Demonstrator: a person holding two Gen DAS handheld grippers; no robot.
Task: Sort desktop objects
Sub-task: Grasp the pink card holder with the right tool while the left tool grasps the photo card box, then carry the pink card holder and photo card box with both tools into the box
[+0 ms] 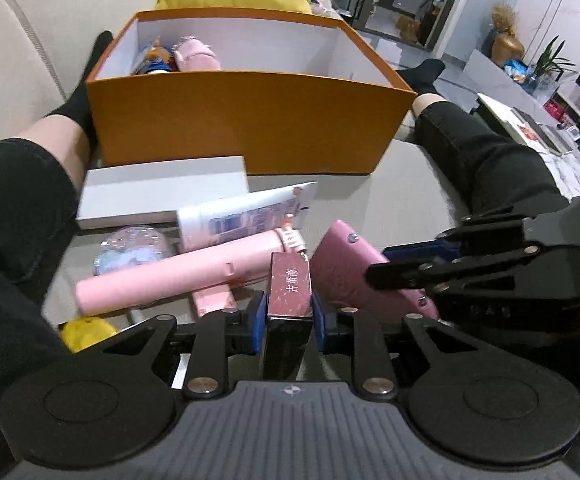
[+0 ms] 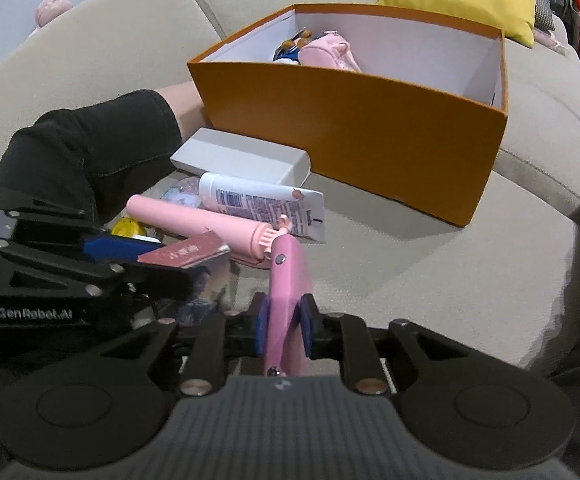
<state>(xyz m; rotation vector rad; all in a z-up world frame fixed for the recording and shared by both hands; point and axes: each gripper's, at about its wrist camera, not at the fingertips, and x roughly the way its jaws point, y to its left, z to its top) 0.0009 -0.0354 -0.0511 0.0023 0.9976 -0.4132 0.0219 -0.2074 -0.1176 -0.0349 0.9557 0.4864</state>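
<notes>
The beige fabric sofa (image 2: 429,248) carries everything here, so there is no tabletop as such; we work on its seat cushion, between the person's legs. The open orange cardboard box with a white lining (image 1: 250,120) sits at the far side of the cushion and already holds a pink plush item (image 1: 196,54) and a small blue-and-brown toy (image 1: 156,60) in its left corner.

Just in front of the box lies a flat white rectangular carton (image 1: 162,192), and leaning across it a white squeeze tube with printed label (image 1: 246,212). Nearer us lies a long pale pink cylindrical stick (image 1: 170,276), with a clear bluish round case (image 1: 132,250) and a small yellow rounded object (image 1: 86,332) to its left.

Our right gripper (image 2: 284,326) has its fingers clamped on a flat pink rectangular case with metal studs (image 2: 286,280), held on edge. Our left gripper (image 1: 288,320) has its fingers closed on a small dark red marbled box with white characters (image 1: 291,284). Both things appear lifted from the pile, though we cannot tell whether their far ends are touching it.

We judge the step in hand to be the pick-up, with transport next. That move calls for raising both loads above the box's near wall, carrying them forward over the open interior, and releasing them into the free space at the right.
</notes>
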